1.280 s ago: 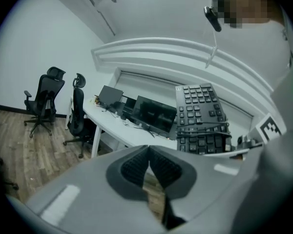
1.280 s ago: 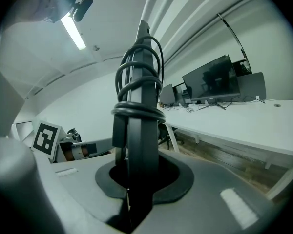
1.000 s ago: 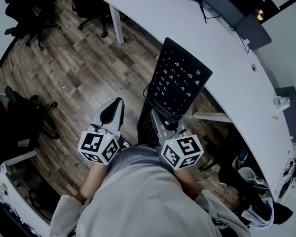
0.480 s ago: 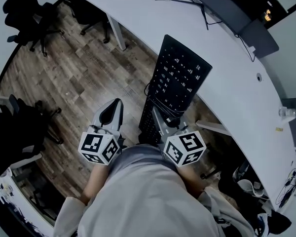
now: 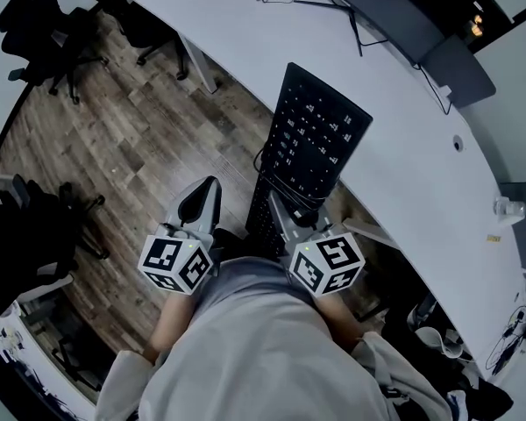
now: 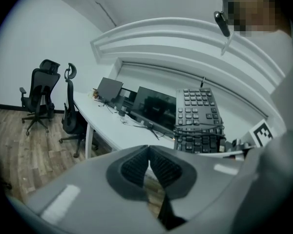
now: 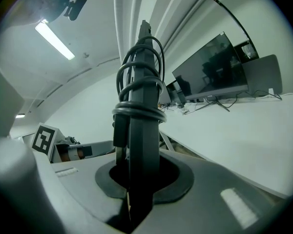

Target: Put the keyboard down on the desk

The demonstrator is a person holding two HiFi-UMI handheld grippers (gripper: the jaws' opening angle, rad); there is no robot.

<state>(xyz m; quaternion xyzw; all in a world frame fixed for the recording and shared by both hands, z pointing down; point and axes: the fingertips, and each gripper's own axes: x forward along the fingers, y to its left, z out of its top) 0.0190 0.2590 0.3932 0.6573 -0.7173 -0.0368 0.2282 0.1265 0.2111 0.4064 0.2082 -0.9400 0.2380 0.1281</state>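
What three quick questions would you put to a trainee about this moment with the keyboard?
1. True or false: the black rectangular keyboard already lies flat on the long white curved desk.
2. Which side holds it? A left, B right, C both.
3. What is wound round the keyboard?
Key: 1 false, it stands on end in the air, not on the desk. 2 B: the right gripper clamps it; the left gripper is shut, empty. 3 Its black cable.

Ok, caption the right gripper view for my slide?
Right gripper shut on the cable-wrapped keyboard, seen edge-on; desk and monitor beyond.
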